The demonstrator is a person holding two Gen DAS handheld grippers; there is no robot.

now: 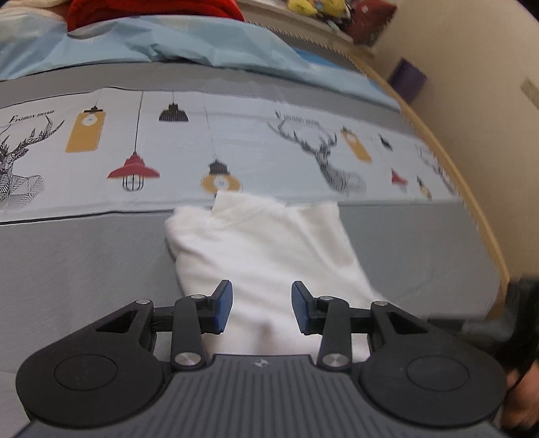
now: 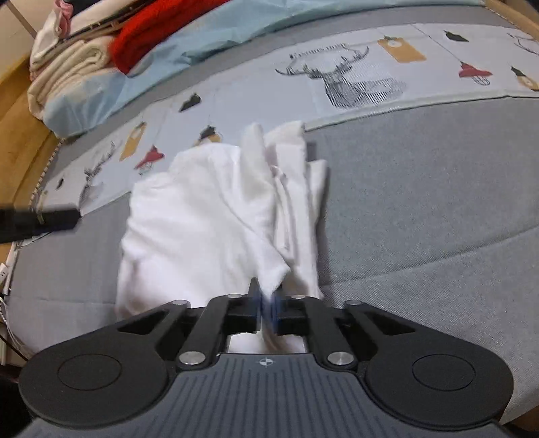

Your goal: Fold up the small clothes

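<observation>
A white garment (image 1: 266, 246) lies partly folded on the grey bed cover (image 1: 84, 262), its far edge reaching the printed band of lamps and deer heads (image 1: 209, 145). The left gripper (image 1: 262, 308) hovers over the near part of the cloth with its blue-padded fingers (image 1: 225, 306) spread apart, nothing pinched between them; the white fabric shows in the gap below. The right gripper (image 2: 266, 308) has its fingers pressed together on a bunched corner of the garment (image 2: 215, 215), which rises in loose folds just ahead of the tips. Both grippers tilt steeply downward toward the bed. A red cloth (image 2: 151, 30) and cream towels (image 2: 67, 67) lie well apart, beyond the pale blue sheet (image 1: 151, 43).
</observation>
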